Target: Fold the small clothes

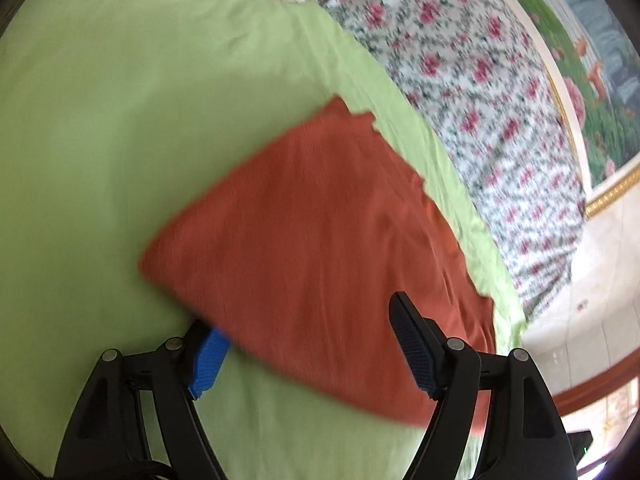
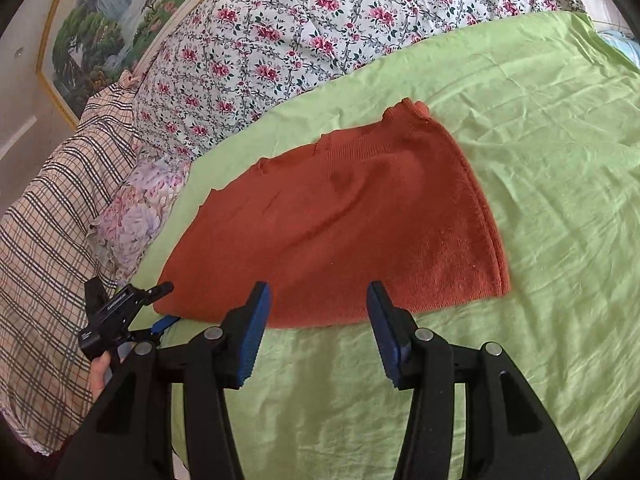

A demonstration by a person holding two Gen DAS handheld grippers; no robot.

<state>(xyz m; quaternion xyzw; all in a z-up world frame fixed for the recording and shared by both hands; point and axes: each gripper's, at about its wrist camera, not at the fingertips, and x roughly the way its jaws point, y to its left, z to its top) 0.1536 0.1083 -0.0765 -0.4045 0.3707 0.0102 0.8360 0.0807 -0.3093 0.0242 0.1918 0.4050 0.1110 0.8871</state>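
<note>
- The rust-orange knitted garment point(image 2: 340, 224) lay folded flat on the light green sheet point(image 2: 540, 168), its ribbed edge toward the flowered quilt point(image 2: 280, 40).
- The left gripper point(image 1: 308, 344) stood with its jaws wide around the garment's near corner; one blue pad point(image 1: 208, 364) sat under the cloth's edge and the other above it, seemingly without pinching, though that view was blurred.
- In the right wrist view the left gripper point(image 2: 160, 304) showed at the garment's left corner, a hand point(image 2: 100, 372) behind it.
- The right gripper point(image 2: 316, 332) hung just short of the garment's near edge, jaws partly apart and nothing between them.
- A plaid cloth point(image 2: 48, 260) and a framed landscape painting point(image 2: 104, 20) lay beyond the quilt.
</note>
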